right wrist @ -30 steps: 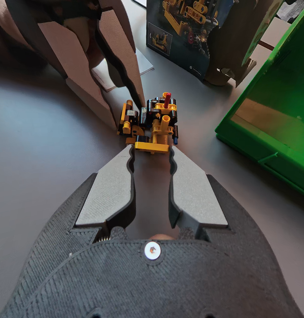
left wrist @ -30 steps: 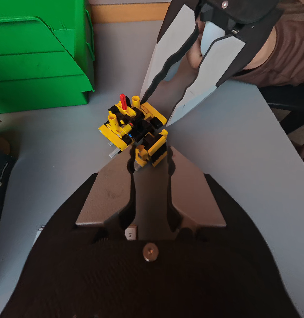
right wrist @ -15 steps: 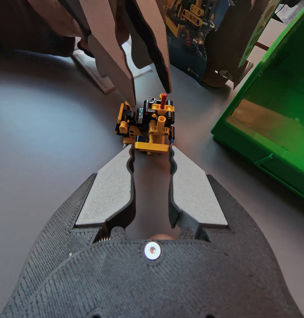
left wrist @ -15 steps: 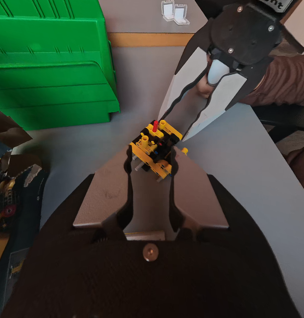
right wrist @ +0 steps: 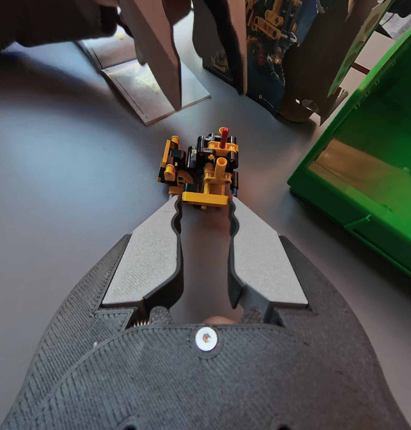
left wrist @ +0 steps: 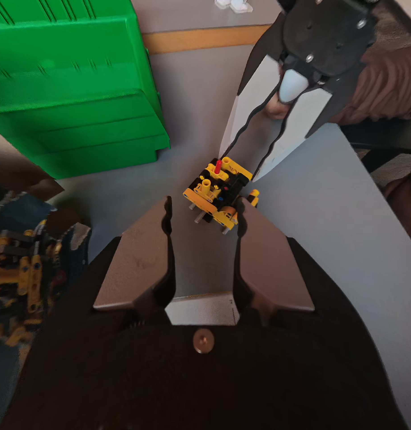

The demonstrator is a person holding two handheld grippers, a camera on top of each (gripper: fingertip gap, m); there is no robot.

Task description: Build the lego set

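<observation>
on the grey table, reading left to right in the right wrist view, lay an open booklet, then the yellow-and-black lego model near the middle, then the green bin well off to the right. the left gripper hung above the model's far side, its jaws spread wide and holding nothing. the right gripper sat low, jaws parted, tips at either end of the model's yellow front plate; whether they pinched it i could not tell.

the model's long axis ran away from the right gripper, front plate toward it, and a red pin stood upright at the far end.

my judgement: the step was steadying the model for the next piece. best to brace the plate squarely, keep it flat on the table, and bring the left gripper in clear of the red pin.
</observation>
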